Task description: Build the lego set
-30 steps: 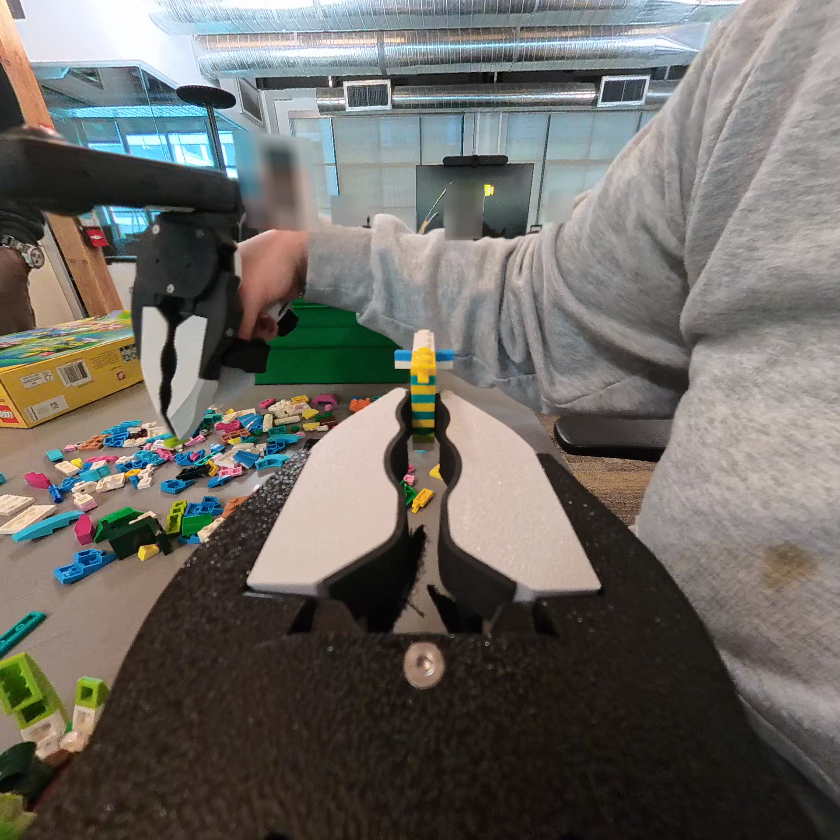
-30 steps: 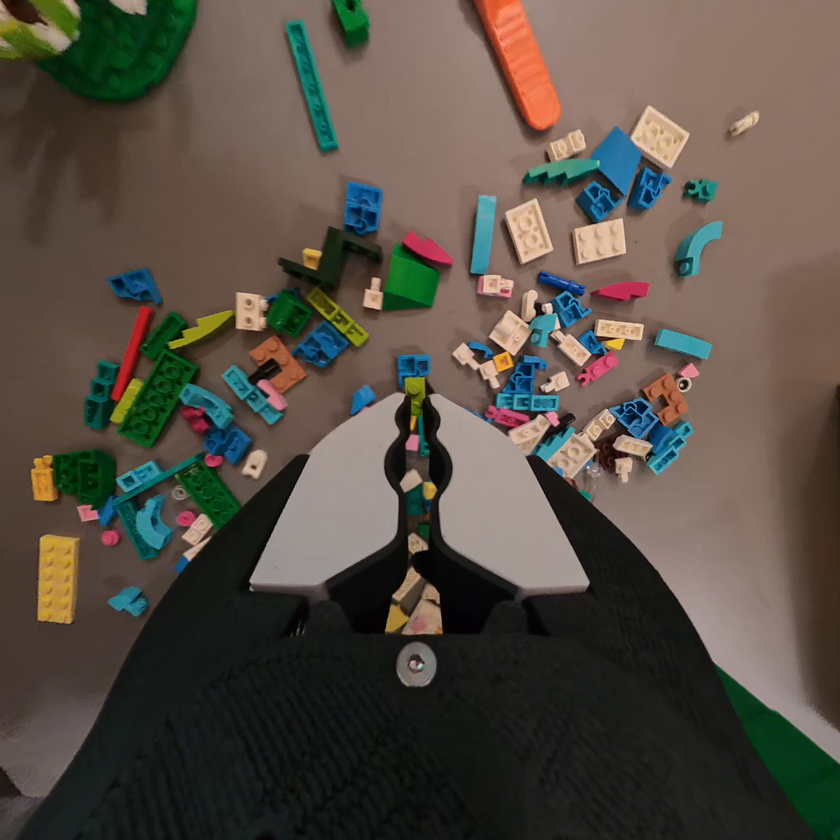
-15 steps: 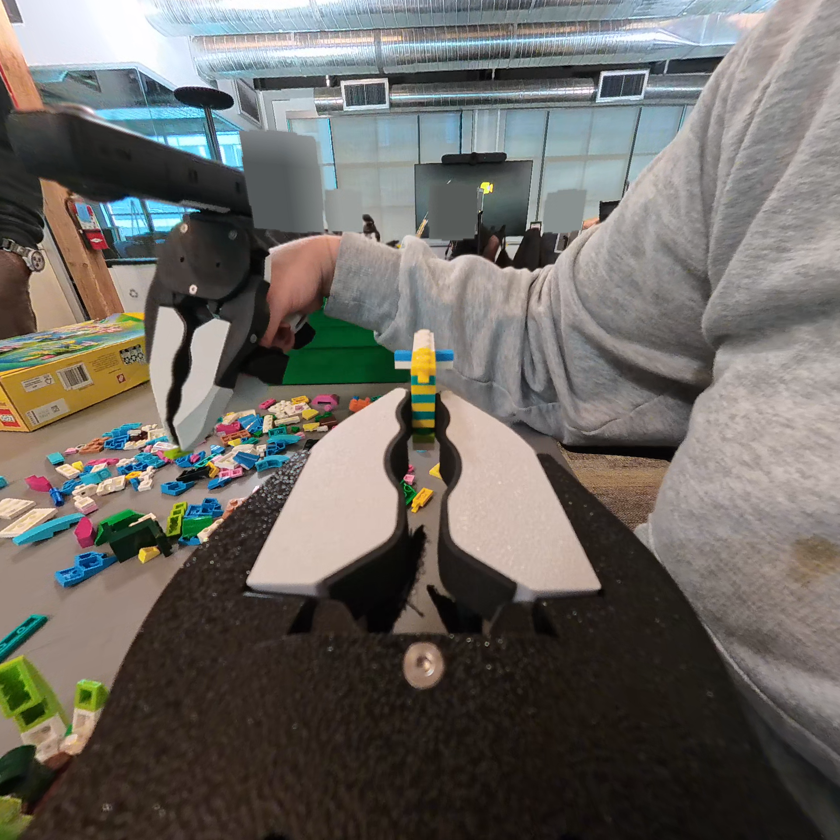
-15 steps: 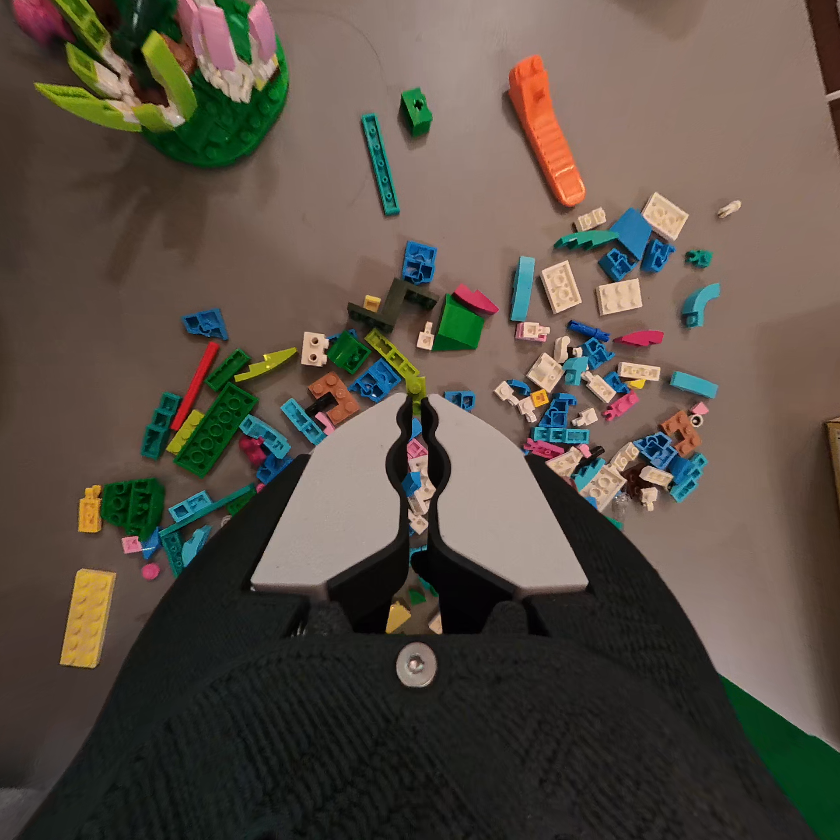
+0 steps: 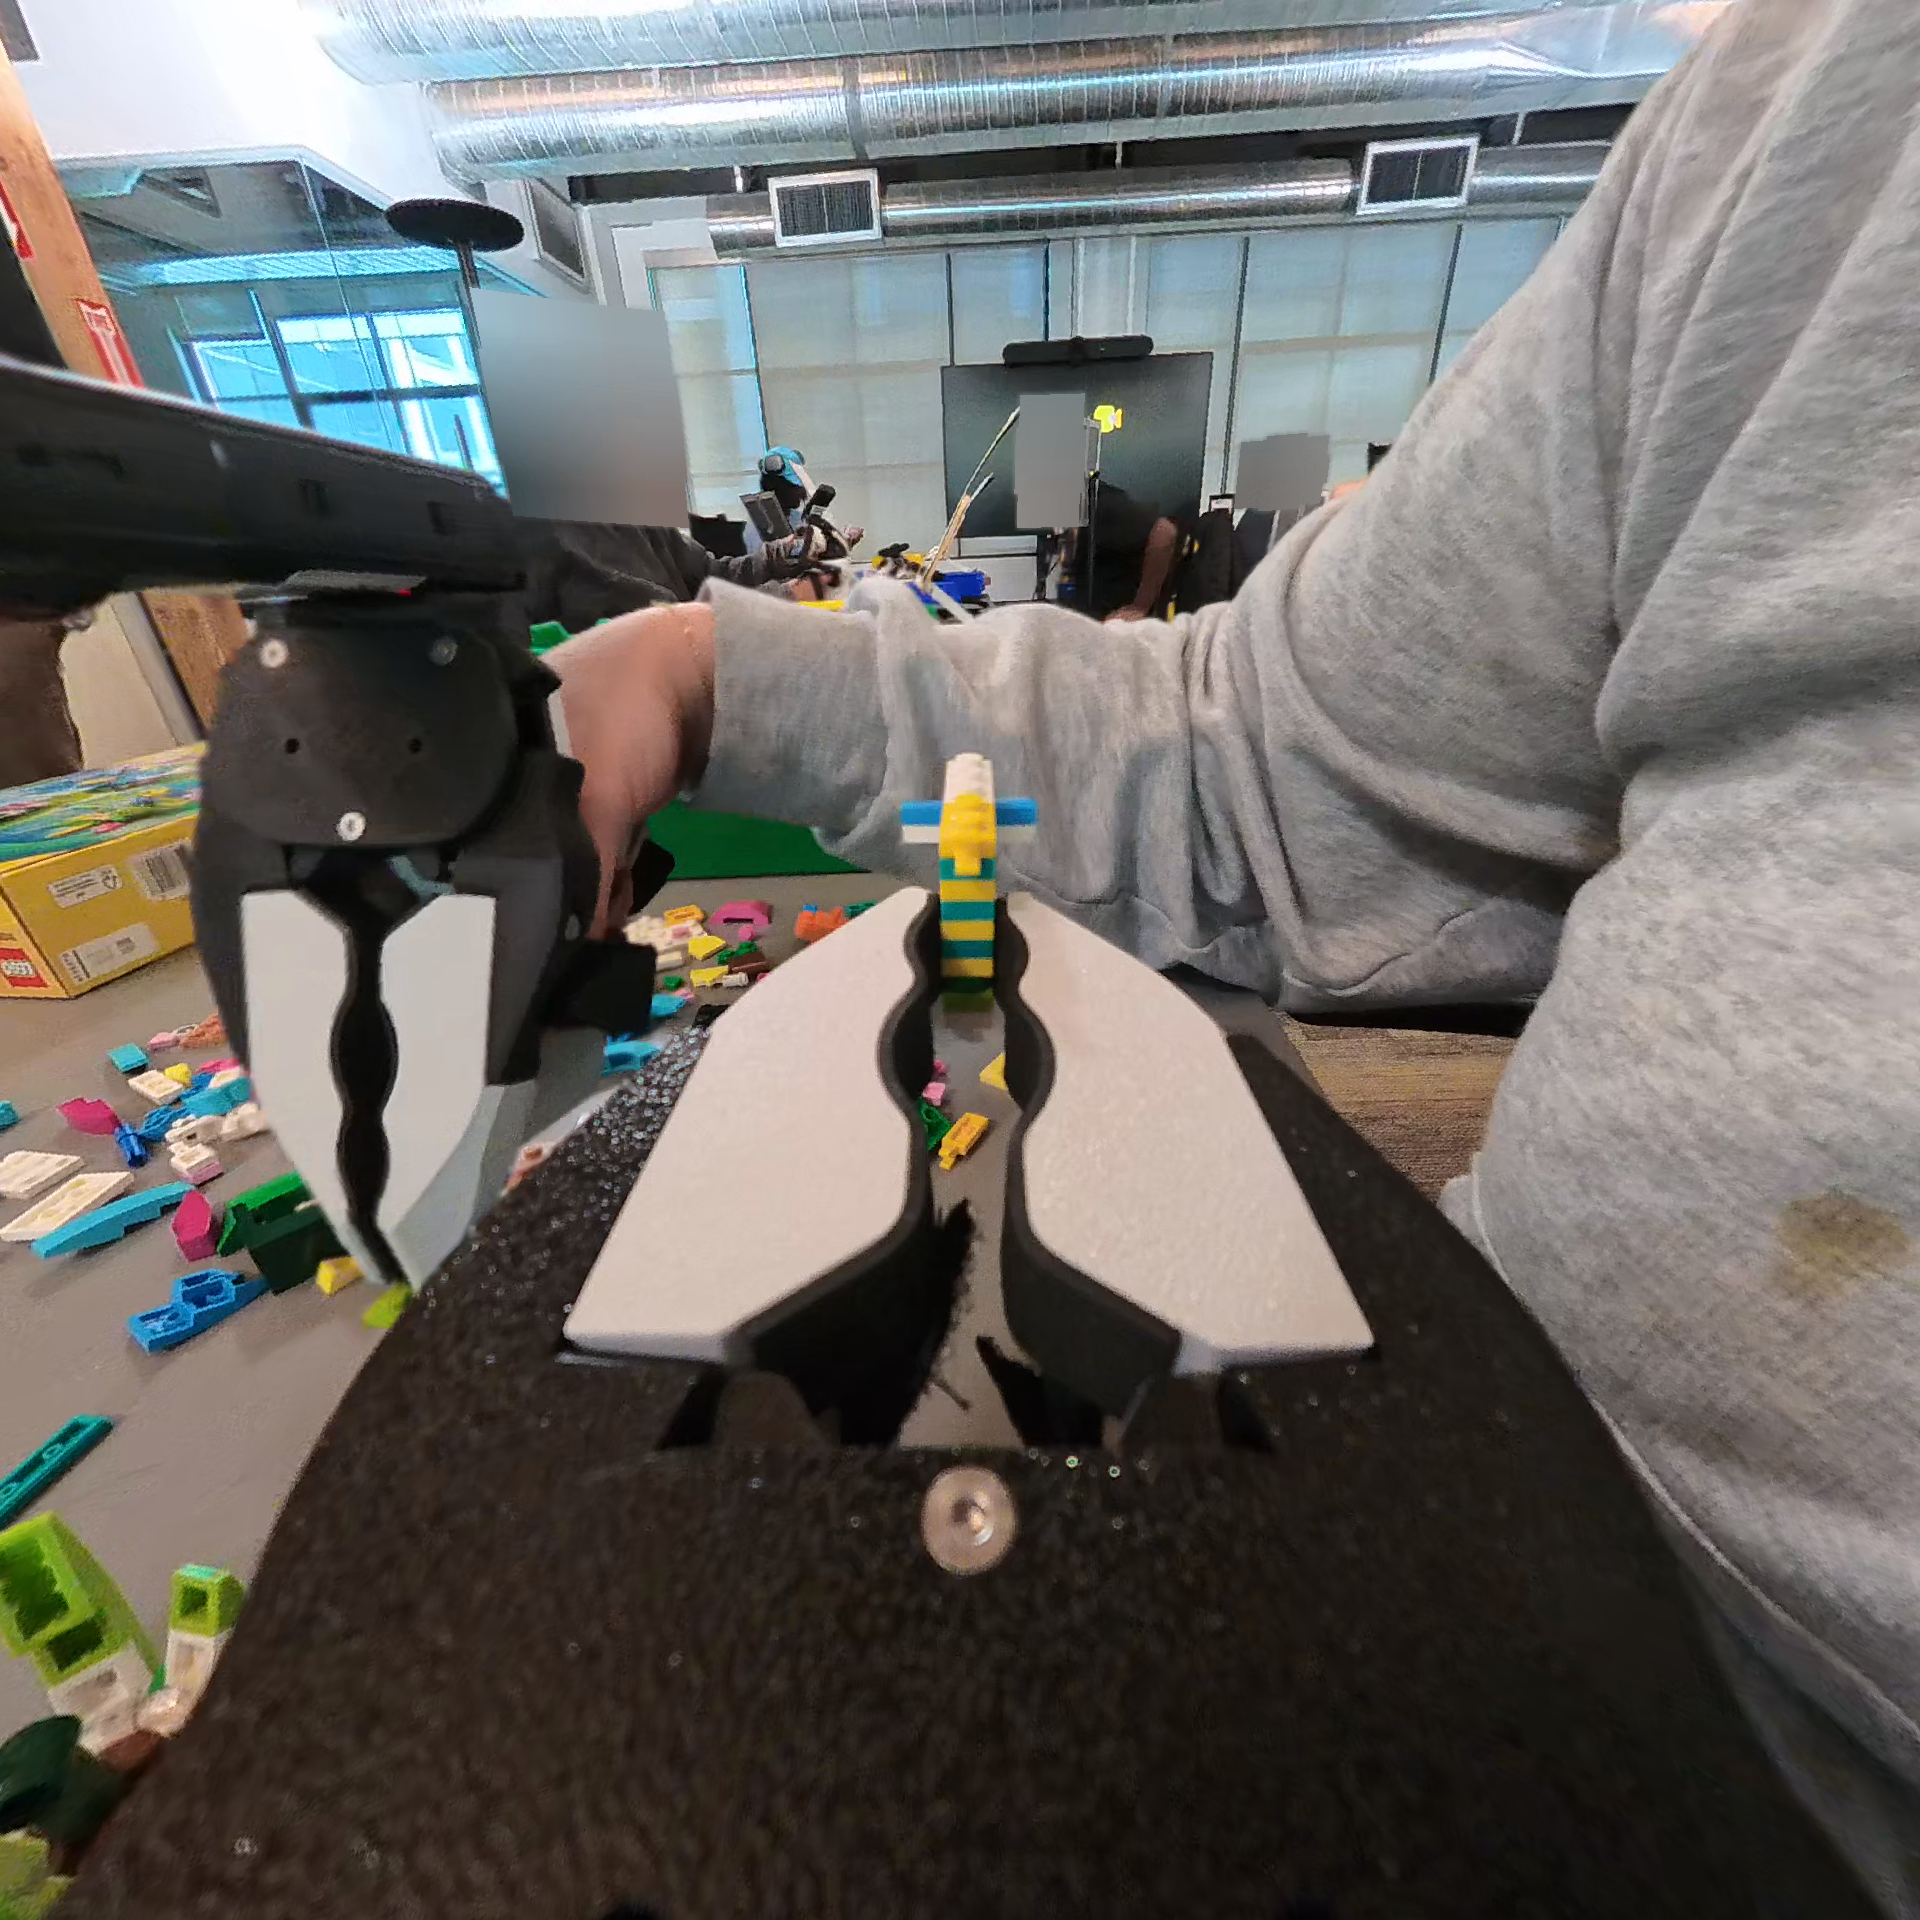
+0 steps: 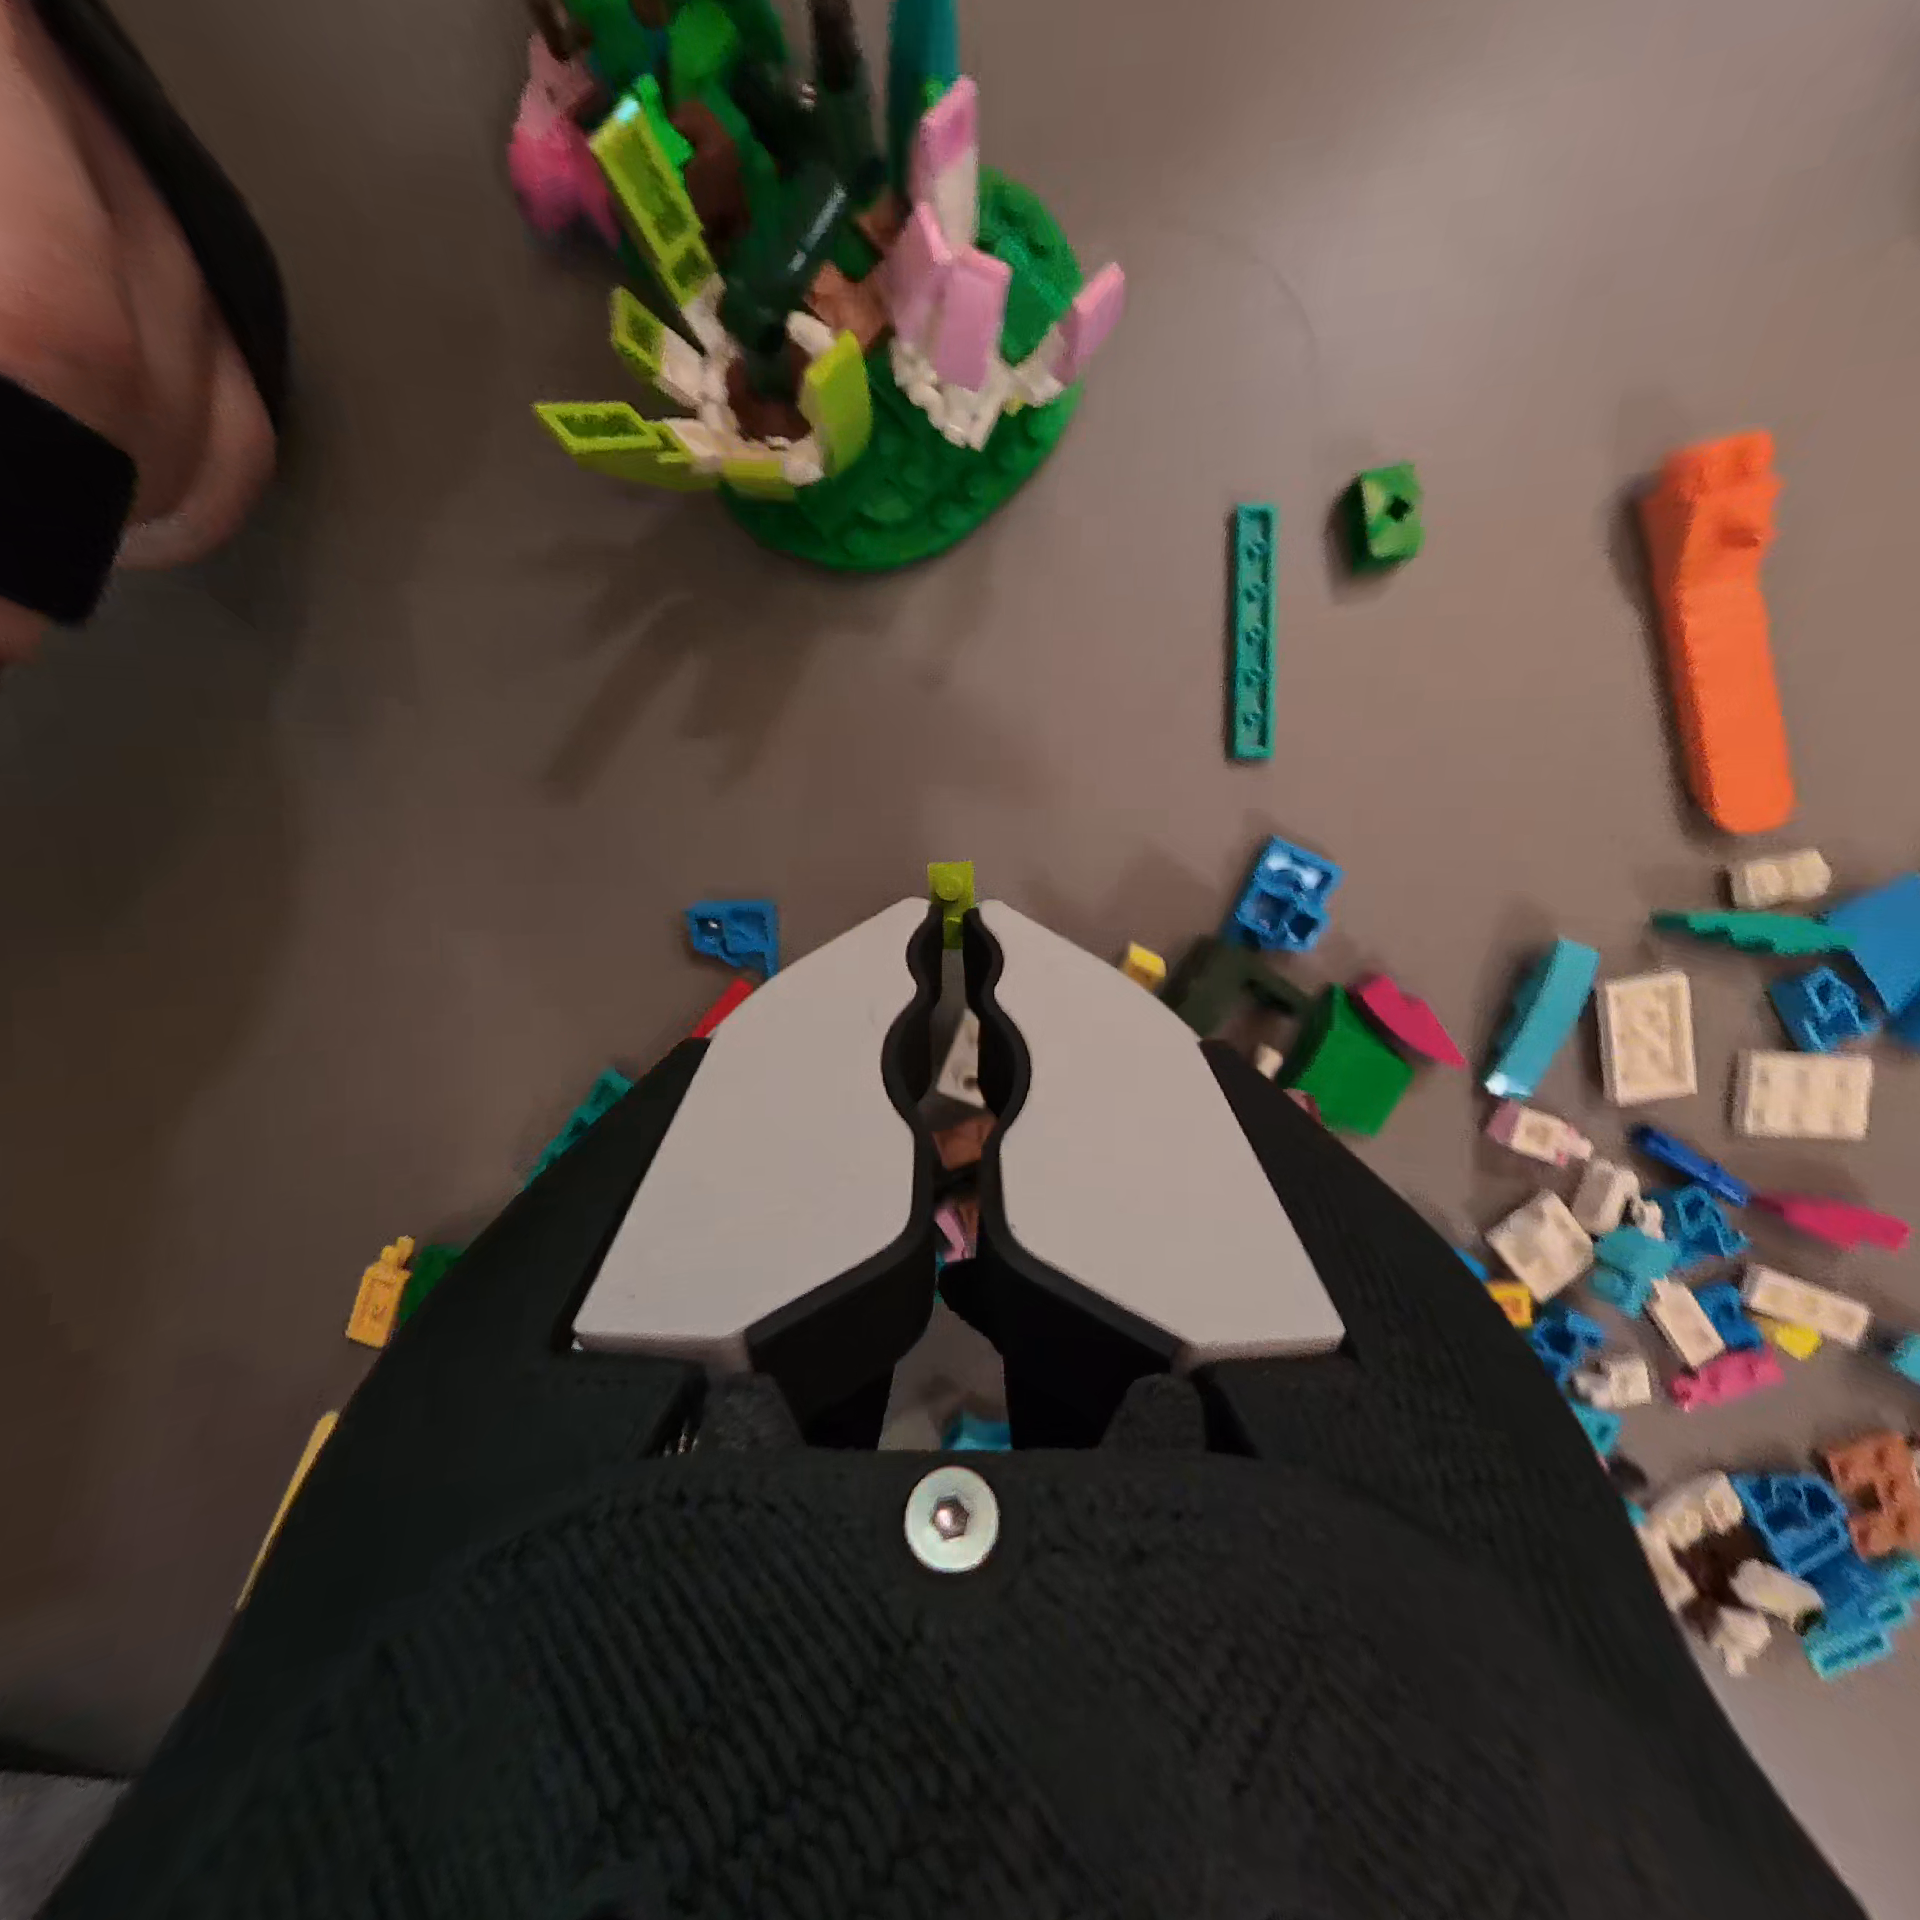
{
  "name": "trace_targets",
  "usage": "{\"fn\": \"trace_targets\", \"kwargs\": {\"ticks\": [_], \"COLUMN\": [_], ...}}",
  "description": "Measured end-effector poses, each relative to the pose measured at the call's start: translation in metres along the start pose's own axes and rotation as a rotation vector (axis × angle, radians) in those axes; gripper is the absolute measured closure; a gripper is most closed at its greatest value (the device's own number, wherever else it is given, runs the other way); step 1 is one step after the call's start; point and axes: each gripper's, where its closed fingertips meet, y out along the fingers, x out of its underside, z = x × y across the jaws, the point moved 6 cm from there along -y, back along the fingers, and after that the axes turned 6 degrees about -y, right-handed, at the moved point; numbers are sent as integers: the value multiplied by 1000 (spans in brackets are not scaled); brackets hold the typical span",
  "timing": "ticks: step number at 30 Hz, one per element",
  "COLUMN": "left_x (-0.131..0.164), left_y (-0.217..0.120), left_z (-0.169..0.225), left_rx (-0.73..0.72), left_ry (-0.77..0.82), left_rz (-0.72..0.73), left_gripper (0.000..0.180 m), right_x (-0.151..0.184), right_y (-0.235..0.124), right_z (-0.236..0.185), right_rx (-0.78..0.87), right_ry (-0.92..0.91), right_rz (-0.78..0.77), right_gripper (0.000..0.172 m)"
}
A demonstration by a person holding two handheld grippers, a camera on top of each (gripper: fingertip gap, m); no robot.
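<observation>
Gripping a yellow-and-teal striped brick stack [image 5: 968, 914] upright at its fingertips, the left gripper [image 5: 966, 940] is seen clenched. A small lime-green piece [image 6: 950, 896] is pinched by the right gripper [image 6: 952, 920] above the grey table [image 6: 416, 790]; a flower model [image 6: 831, 312] stands at twelve o'clock, loose bricks [image 6: 1662, 1195] at three.
</observation>
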Motion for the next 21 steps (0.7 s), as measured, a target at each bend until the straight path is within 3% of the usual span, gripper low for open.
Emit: {"fn": "trace_targets", "kwargs": {"ticks": [8, 17, 21], "left_x": [0, -1, -1], "left_y": [-1, -1, -1], "left_z": [-2, -3, -4], "left_rx": [-1, 0, 0], "left_ry": [-5, -3, 0], "left_rz": [5, 4, 3], "left_gripper": [172, 172, 172], "right_x": [-6, -10, -11], "right_y": [18, 19, 19], "right_z": [-4, -4, -5], "right_rx": [-26, -22, -1], "right_ry": [-56, -69, -59], "right_rz": [-102, -112, -81], "right_gripper": [169, 169, 160]}}
